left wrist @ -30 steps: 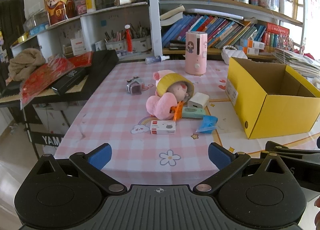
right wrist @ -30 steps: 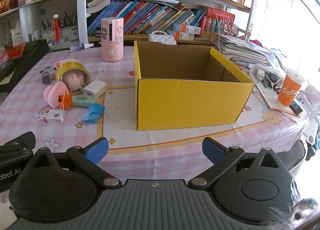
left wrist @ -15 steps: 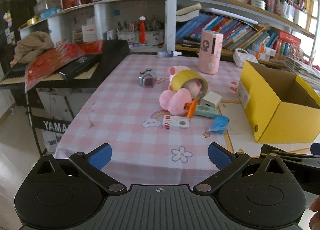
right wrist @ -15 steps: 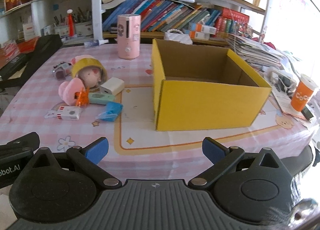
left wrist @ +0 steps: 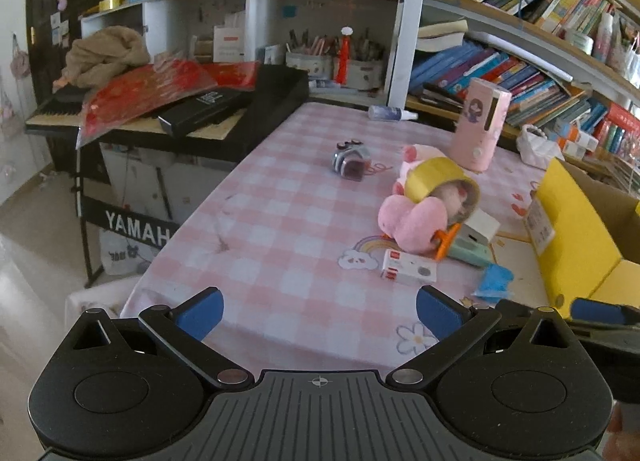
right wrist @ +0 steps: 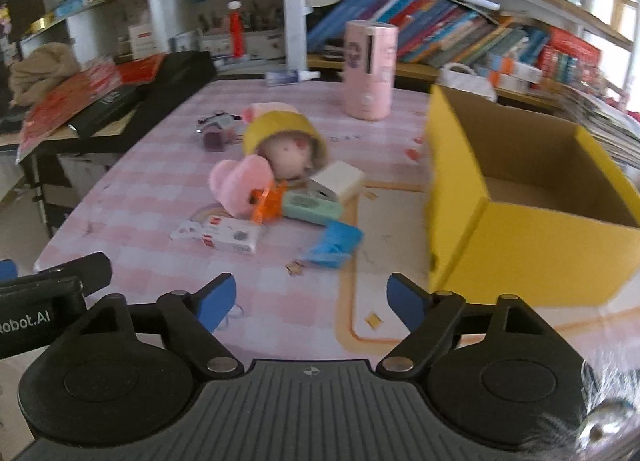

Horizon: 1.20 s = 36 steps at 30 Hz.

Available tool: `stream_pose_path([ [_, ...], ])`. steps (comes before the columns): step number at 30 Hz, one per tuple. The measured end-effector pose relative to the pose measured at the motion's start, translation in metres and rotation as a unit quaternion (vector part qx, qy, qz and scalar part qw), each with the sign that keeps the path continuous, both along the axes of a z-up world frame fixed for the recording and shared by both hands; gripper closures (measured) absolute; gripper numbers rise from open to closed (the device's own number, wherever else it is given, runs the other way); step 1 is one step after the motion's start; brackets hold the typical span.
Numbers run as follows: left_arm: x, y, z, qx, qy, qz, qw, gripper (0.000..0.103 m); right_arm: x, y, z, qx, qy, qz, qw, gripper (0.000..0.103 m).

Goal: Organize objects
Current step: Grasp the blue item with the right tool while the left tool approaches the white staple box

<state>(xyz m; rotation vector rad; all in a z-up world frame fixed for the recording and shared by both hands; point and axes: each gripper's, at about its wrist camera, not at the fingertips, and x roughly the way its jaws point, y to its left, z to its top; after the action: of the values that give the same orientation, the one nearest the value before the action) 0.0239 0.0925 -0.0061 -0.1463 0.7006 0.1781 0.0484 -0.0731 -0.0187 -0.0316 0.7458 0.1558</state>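
A: Your left claw (left wrist: pixel 319 307) hangs over the near edge of the bench (left wrist: pixel 280 221), jaws spread wide with nothing between them. Your right claw (right wrist: pixel 308 299) is parted too, and empty.

B: And the things to sort?

A: You have them in a cluster mid-bench. The pink plush toy (right wrist: pixel 240 185) wears a yellow tape roll (right wrist: pixel 280 127) round its head. A white charger block (right wrist: pixel 338 177) and a mint-green case (right wrist: pixel 310 205) lie just beside it, with an orange clip (right wrist: pixel 268 199) touching the plush. Nearer you sit a small white-and-red box (right wrist: pixel 228 235) and a blue wrapper (right wrist: pixel 334 243).

B: The box?

A: The yellow cardboard box (right wrist: pixel 532 237) stands open to your right, near the cluster. A pink cylinder (right wrist: pixel 370 71) stands upright behind, and a small watch-like gadget (left wrist: pixel 350 161) lies apart to the left.
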Motion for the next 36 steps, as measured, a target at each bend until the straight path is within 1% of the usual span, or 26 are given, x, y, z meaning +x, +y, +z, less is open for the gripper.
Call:
stream_pose_path([
  [4, 0.015, 0.0, -0.003, 0.012, 0.0, -0.003, 0.9999, 0.0, 0.025, 0.0, -0.008, 0.011, 0.017, 0.011, 1.0, 0.045],
  [10, 0.039, -0.01, -0.012, 0.036, 0.005, -0.031, 0.9988, 0.0, 0.067, -0.005, -0.023, 0.02, 0.041, -0.008, 0.999, 0.045],
  [14, 0.057, -0.019, -0.019, 0.045, 0.02, -0.057, 0.9971, 0.0, 0.09, -0.01, -0.035, 0.025, 0.064, -0.022, 0.997, 0.045],
  [17, 0.07, -0.027, -0.026, 0.062, 0.037, -0.073, 0.9947, 0.0, 0.105, -0.013, -0.044, 0.029, 0.085, -0.027, 0.996, 0.047],
  [18, 0.074, -0.029, -0.029, 0.07, 0.043, -0.074, 0.9939, 0.0, 0.109, -0.014, -0.047, 0.032, 0.092, -0.028, 0.995, 0.049],
  [20, 0.083, -0.032, -0.034, 0.074, 0.056, -0.077, 0.9927, 0.0, 0.115, -0.015, -0.052, 0.033, 0.101, -0.022, 0.994, 0.061],
  [21, 0.088, -0.032, -0.036, 0.07, 0.061, -0.081, 0.9924, 0.001, 0.119, -0.015, -0.054, 0.033, 0.105, -0.016, 0.994, 0.073],
  [23, 0.097, -0.035, -0.041, 0.064, 0.072, -0.092, 0.9911, 0.002, 0.123, -0.017, -0.055, 0.038, 0.108, -0.007, 0.993, 0.074],
  [25, 0.104, -0.039, -0.044, 0.059, 0.076, -0.104, 0.9899, 0.002, 0.126, -0.02, -0.049, 0.043, 0.093, 0.002, 0.995, 0.077],
  [29, 0.121, -0.054, -0.055, 0.052, 0.093, -0.134, 0.9853, 0.011, 0.124, -0.024, -0.03, 0.045, 0.027, 0.025, 0.998, 0.077],
  [31, 0.129, -0.061, -0.061, 0.051, 0.108, -0.146, 0.9821, 0.024, 0.123, -0.027, -0.023, 0.044, 0.003, 0.035, 0.998, 0.077],
  [33, 0.135, -0.065, -0.067, 0.047, 0.121, -0.152, 0.9798, 0.032, 0.123, -0.029, -0.018, 0.043, -0.011, 0.044, 0.998, 0.077],
  [34, 0.136, -0.064, -0.068, 0.041, 0.118, -0.152, 0.9805, 0.037, 0.123, -0.029, -0.017, 0.042, -0.015, 0.048, 0.998, 0.077],
  [35, 0.137, -0.064, -0.067, 0.037, 0.117, -0.151, 0.9808, 0.04, 0.122, -0.03, -0.015, 0.04, -0.019, 0.052, 0.998, 0.077],
  [36, 0.137, -0.065, -0.067, 0.038, 0.115, -0.151, 0.981, 0.048, 0.123, -0.031, -0.015, 0.039, -0.022, 0.056, 0.997, 0.077],
])
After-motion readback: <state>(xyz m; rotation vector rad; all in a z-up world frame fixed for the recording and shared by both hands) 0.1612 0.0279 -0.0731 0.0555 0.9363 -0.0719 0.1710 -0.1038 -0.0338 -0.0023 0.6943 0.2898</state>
